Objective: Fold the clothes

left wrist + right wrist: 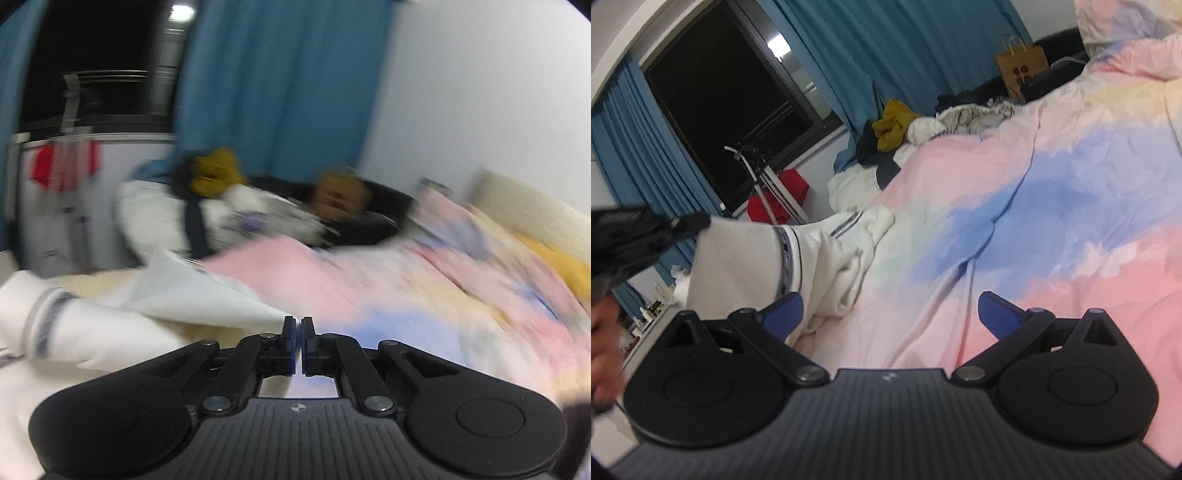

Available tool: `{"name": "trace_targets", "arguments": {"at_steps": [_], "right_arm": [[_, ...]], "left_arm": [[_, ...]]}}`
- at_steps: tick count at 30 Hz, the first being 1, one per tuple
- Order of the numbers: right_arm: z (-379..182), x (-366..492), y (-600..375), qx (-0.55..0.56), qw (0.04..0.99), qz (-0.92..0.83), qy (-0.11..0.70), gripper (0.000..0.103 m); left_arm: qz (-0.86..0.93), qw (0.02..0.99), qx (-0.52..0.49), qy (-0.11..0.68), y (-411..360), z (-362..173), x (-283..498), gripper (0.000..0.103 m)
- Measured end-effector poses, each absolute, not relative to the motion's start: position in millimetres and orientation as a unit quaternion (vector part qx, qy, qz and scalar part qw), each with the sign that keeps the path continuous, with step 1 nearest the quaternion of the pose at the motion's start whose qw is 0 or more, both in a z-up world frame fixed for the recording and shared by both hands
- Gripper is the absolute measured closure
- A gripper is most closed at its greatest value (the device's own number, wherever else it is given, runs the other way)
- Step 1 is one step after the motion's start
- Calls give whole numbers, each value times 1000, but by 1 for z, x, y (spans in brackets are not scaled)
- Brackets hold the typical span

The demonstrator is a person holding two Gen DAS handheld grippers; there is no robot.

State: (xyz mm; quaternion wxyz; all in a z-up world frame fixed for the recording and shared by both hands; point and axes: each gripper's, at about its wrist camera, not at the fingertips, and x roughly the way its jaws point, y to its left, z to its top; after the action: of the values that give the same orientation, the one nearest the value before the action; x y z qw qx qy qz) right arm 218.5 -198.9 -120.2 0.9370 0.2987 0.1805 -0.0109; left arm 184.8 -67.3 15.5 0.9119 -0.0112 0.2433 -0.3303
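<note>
The wide bed quilt printed in pink, blue and cream patches (1052, 192) serves as the landmark here, and the white knitted garment with dark striped ribbed cuffs (820, 266) lies across its near left part, one end lifted off the quilt and drawn toward the left gripper (298, 332). That gripper's jaws are pressed together, and a corner of the white cloth meets their tips, so it looks clamped on the fabric (the left wrist view is badly motion-blurred, so how deep the bite goes is unclear). The right gripper (890, 314) hangs low over the quilt with its blue-padded jaws spread wide and nothing between them; the bunched white cloth sits just beside its left finger, touching or nearly so. Judging by this, the fold goes well if the held corner is kept taut and carried over flat, and the free claw pins or takes a matching edge so that the cloth does not drag or bunch. At the quilt's far edge, well apart from both claws, lies a heap of mustard, white and dark clothes (905, 125).
</note>
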Motion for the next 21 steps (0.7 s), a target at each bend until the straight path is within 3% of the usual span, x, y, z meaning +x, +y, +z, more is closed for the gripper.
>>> {"name": "trace_targets", "arguments": {"at_steps": [6,11,13,15,21], "right_arm": [[-104,201,-205,304,939,4,159,0],[-96,241,-188,275,940,31,200,2],[-93,257,-182,263,939,42,215,7],[-90,273,-175,251,938,53,231,21],[-80,322,-156,214,933,85,278,22]], "left_arm": [[-350,891,-26,288,-58,-53,91,101],[-307,900,-73,302,-27,-85,66,100],[-306,904,-78,289,-21,-80,65,100],[-304,902,-108,288,-11,-80,69,100],[-296,888,-154,316,-7,-94,85,99]]}}
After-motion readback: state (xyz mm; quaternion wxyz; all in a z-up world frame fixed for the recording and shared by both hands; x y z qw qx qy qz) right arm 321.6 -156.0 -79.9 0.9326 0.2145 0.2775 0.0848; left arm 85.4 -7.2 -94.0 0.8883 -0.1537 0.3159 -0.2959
